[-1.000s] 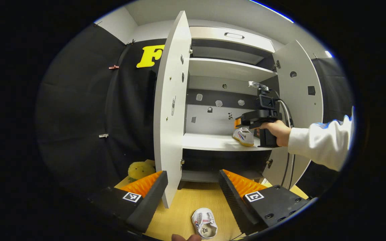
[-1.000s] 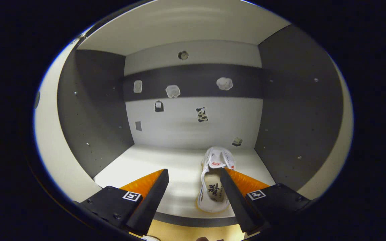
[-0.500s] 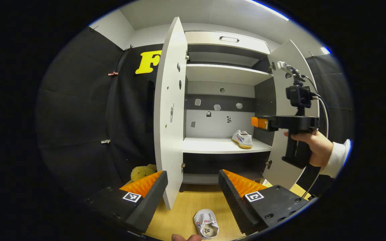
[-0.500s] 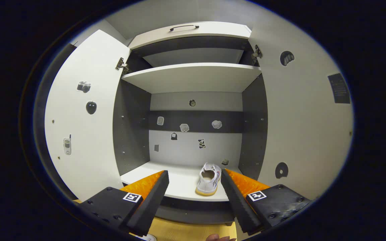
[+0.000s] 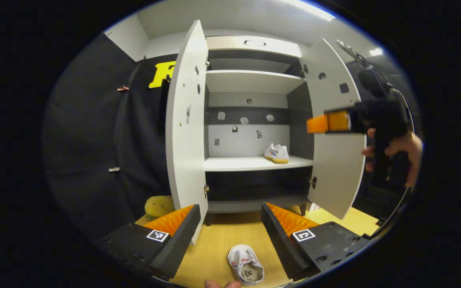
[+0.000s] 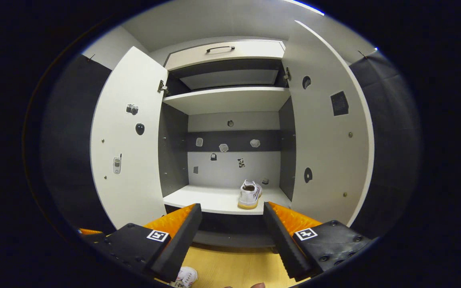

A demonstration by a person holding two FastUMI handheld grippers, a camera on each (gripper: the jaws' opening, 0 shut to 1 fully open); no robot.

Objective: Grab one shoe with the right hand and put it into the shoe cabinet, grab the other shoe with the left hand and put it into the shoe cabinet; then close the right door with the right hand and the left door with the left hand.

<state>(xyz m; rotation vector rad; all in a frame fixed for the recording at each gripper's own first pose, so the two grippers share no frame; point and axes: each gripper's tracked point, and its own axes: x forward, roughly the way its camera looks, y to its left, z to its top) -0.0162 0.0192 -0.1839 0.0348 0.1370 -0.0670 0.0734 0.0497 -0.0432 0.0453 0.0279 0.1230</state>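
1. White laminate shoe cabinet with dark grey inner walls stands at the far side of the booth, both tall doors swung wide: the left door and the right door.
2. One white canvas shoe with a yellowish sole rests on the cabinet's middle shelf, toward the right wall; in the right gripper view the same shoe sits with its heel toward the camera.
3. Its mate, a second white shoe, lies on the pale wooden floor near the camera, between the left gripper's fingers.
4. Left gripper has its claw spread wide, holding nothing, above that floor shoe.
5. Right gripper is likewise spread wide and empty, in front of the cabinet and apart from the shelf; in the left gripper view it appears at far right, held by a hand.
6. A yellow plush toy sits on the floor left of the left door.
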